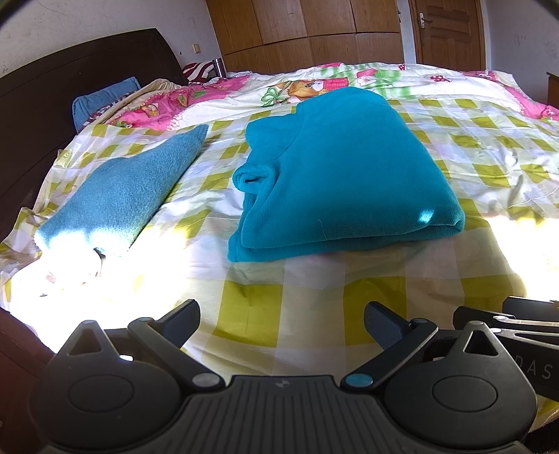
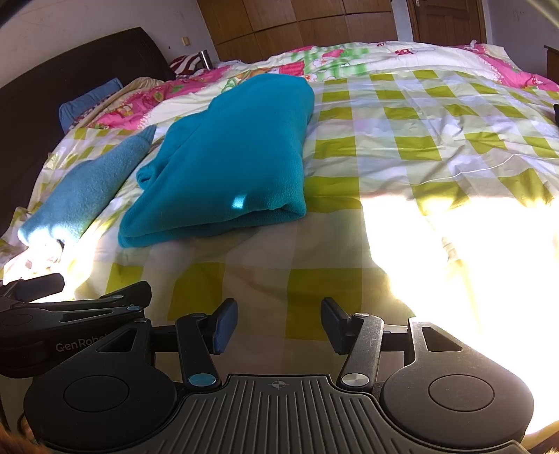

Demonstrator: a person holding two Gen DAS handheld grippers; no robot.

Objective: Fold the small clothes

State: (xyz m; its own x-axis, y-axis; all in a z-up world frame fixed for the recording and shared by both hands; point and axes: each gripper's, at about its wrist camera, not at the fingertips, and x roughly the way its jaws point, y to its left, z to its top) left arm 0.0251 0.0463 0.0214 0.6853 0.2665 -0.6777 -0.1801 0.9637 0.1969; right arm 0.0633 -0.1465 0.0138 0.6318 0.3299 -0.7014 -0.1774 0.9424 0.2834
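towel (image 1: 118,195) — near end lost in glare | headboard (image 1: 52,87) — cut off

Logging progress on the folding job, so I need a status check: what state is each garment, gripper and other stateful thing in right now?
Teal fleece garment: folded, lying flat on the bed.
Light blue towel: folded into a long strip, left of the fleece and apart from it.
Checked bedsheet: spread out, lightly wrinkled.
Left gripper: open, empty.
Right gripper: open, empty.
Wooden door: closed.
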